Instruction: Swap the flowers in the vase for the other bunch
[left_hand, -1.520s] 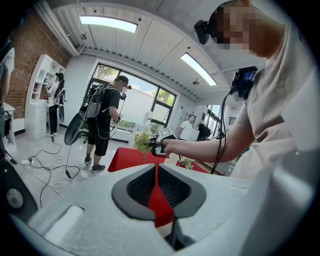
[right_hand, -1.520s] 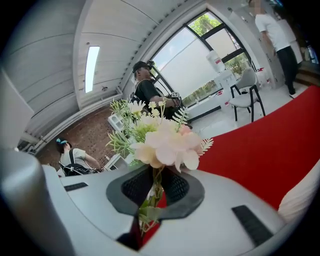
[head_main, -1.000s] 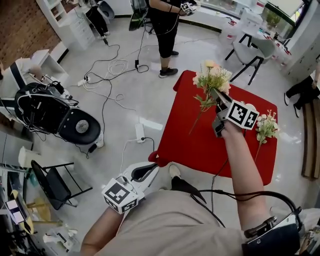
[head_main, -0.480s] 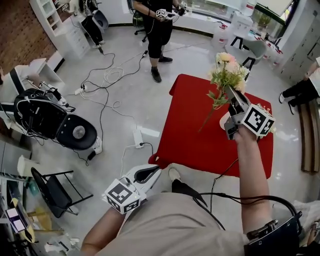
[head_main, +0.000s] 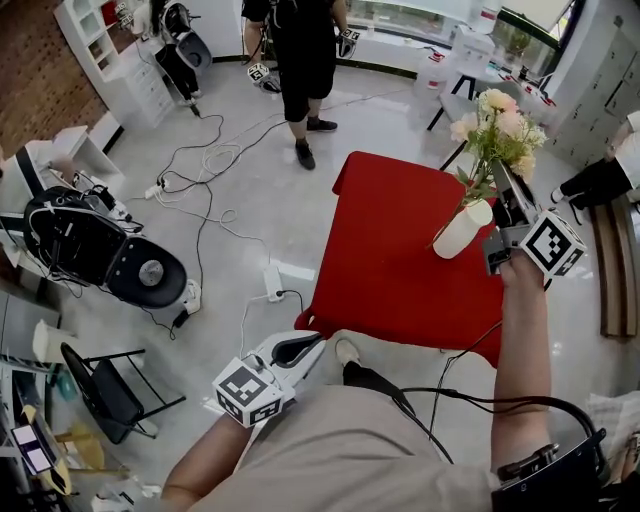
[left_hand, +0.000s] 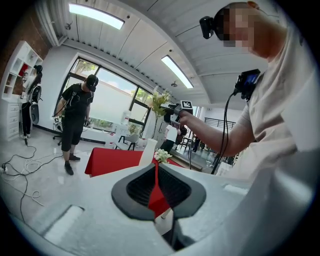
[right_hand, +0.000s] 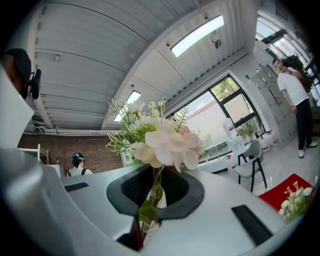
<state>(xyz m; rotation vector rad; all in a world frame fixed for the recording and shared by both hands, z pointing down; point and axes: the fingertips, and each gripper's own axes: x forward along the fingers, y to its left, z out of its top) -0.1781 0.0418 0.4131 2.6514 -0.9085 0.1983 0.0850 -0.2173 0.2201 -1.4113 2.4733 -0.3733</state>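
1. My right gripper (head_main: 500, 175) is clenched on the stems of the cream-and-peach flower bunch (head_main: 497, 122), held high over the red counter (head_main: 390, 260). In the head view the blooms spread just past the gripper tips, at 12 o'clock.
2. The bunch's long axis slants from the blooms at about 1 o'clock to the stem end at 7 o'clock. The stem end crosses in front of the white vase (head_main: 462, 230), which stands at 7 o'clock from my right gripper. I cannot tell whether the stem touches the vase.
3. In the left gripper view the vase mouth looks bare. The other bunch (left_hand: 162, 156), small white flowers, lies on the counter just beside it at 4 o'clock.
4. My left gripper (head_main: 312, 343) is clenched on nothing. It hangs near the counter's 7 o'clock corner, well apart from the vase, so my right hand is the nearer one.
5. I judge the next move turns on that slant: the vase stands upright, so the stems must come upright over its mouth to go in.
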